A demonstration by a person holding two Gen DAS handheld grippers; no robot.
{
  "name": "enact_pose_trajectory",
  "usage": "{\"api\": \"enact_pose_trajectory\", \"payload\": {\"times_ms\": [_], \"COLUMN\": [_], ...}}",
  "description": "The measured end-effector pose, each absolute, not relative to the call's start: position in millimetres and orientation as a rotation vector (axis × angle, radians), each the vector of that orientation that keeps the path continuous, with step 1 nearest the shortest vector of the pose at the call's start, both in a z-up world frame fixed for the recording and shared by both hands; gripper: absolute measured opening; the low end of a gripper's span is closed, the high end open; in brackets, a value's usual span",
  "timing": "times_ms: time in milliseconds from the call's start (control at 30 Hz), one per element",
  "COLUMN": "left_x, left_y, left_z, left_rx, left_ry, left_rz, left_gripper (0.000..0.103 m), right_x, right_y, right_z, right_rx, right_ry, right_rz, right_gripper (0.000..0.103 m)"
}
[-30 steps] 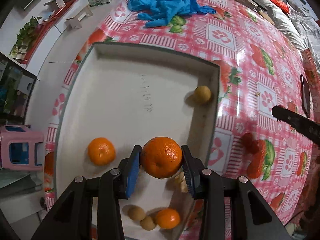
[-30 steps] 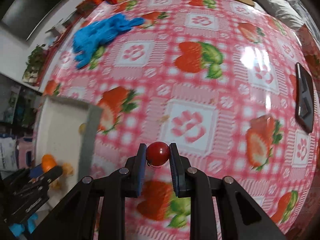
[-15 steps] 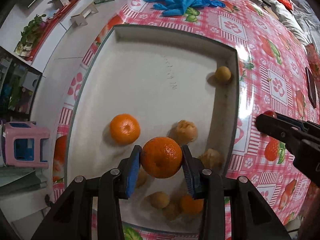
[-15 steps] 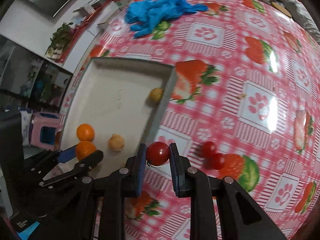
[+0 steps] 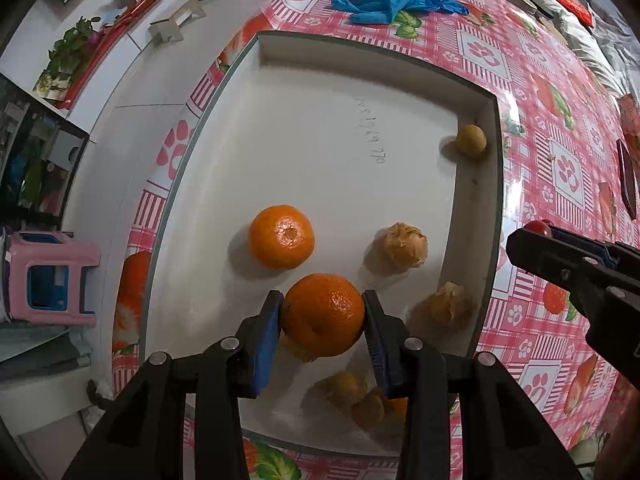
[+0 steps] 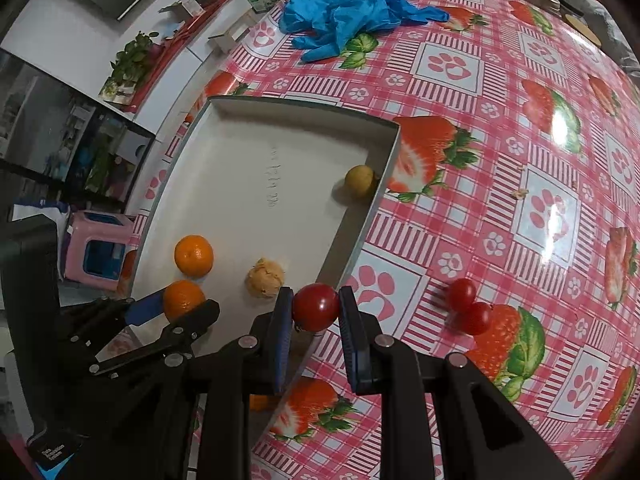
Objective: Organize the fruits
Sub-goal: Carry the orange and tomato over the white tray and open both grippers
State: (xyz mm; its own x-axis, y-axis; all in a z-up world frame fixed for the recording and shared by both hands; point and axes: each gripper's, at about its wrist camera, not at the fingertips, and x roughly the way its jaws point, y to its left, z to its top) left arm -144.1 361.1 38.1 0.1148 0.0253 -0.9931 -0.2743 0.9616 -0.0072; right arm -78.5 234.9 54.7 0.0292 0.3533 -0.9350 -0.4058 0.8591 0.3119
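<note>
Looking down the left wrist camera, the left gripper (image 5: 323, 316) has its blue pads clamped on either flank of an orange (image 5: 322, 314), carried clear above the tray (image 5: 486, 216) floor, probably so it can be set down beside its match: a second orange (image 5: 281, 237) sits just ahead on the white base; peeled, papery fruits (image 5: 401, 245) cluster toward the right wall and near the bottom edge, while a small yellow fruit (image 5: 472, 141) is tucked against the far right wall, so like seems to be gathering with like; at the right edge the right gripper (image 5: 538, 232) pokes in over the tablecloth (image 5: 560, 92), red showing at its tip; switching to the right wrist camera, that gripper (image 6: 316, 307) is pinching a tomato (image 6: 315, 306), held just above the tray's near right rim (image 6: 376, 208), a sensible spot for lifting it over the wall; two more tomatoes (image 6: 468, 306) lie touching each other on the cloth to the right, not yet collected; blue gloves (image 6: 344, 16) lie well apart at the far end, and the left gripper (image 6: 182, 300) with its orange shows low on the left
</note>
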Motion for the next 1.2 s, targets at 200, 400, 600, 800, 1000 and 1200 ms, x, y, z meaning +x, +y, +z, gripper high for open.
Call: {"api": "enact_pose_trajectory", "payload": {"times_ms": [200,400,600,800,1000,1200], "left_x": [-147,-151,-154,-158,-158,-155], "left_y": [362,367,369,370,369,367], "left_z": [37,33,29,27,28,28], "left_rx": [-0.207,-0.213,-0.206,-0.196,-0.19,-0.188], "left_ry": [1.442,1.449,1.456,1.461,1.464,1.466], "left_rz": [0.223,0.227,0.229,0.231,0.232,0.23], "left_gripper": [0.041,0.041,0.041,0.041,0.041,0.041], "right_x": [-80,-82,-86,-89,-91,-90], "right_y": [239,244,251,259,263,261], "right_z": [52,49,46,43,40,38], "right_rx": [-0.045,-0.049,-0.049,-0.046,-0.048,-0.046], "right_ry": [1.432,1.439,1.45,1.46,1.464,1.468], "right_rz": [0.59,0.602,0.617,0.635,0.64,0.633], "right_gripper": [0.024,0.024,0.024,0.024,0.024,0.024]}}
